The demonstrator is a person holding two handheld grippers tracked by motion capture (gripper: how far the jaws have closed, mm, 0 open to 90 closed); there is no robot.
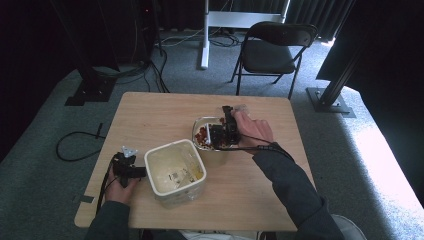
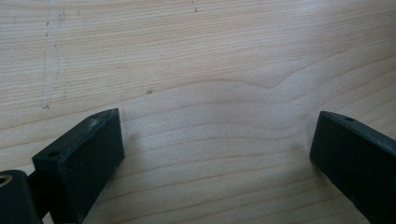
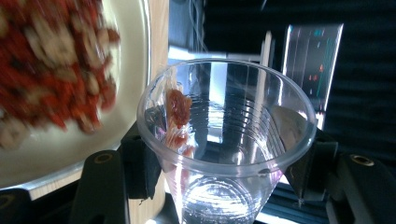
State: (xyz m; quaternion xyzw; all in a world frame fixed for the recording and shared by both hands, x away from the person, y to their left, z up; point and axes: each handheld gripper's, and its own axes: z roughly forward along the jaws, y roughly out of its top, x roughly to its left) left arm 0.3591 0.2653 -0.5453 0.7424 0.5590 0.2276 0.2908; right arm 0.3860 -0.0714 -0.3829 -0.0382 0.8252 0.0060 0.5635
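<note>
Clear plastic cup [image 3: 224, 140] clamped in right gripper [image 1: 226, 131], jaws pressed on both sides of its wall, roughly mid-open. Held over the near rim of the glass bowl [image 1: 198, 123] at counter [image 1: 150, 107] centre-right, tipped on its side. Bowl loaded with a red and pale food mix [image 3: 51, 70]. Cup nearly drained: one red bit [image 3: 179, 107] stuck to the inner wall.

Step in hand, by the look of it: tail end of pouring cup contents into bowl. Next move likely needs more tilt or a shake to knock the last bit loose, keeping cup mouth inside the bowl rim; grip kept light, thin cup wall prone to buckle.

Left gripper [image 1: 129, 169] parked at the near-left, jaws wide apart over bare wood, nothing held. Sits touching or just beside the white tub [image 1: 175, 172]; cannot tell which.

Tub stands between the two hands, close to the bowl; possible snag for the right forearm on withdrawal. Folding chair [image 1: 272, 50] beyond the counter, well clear.
</note>
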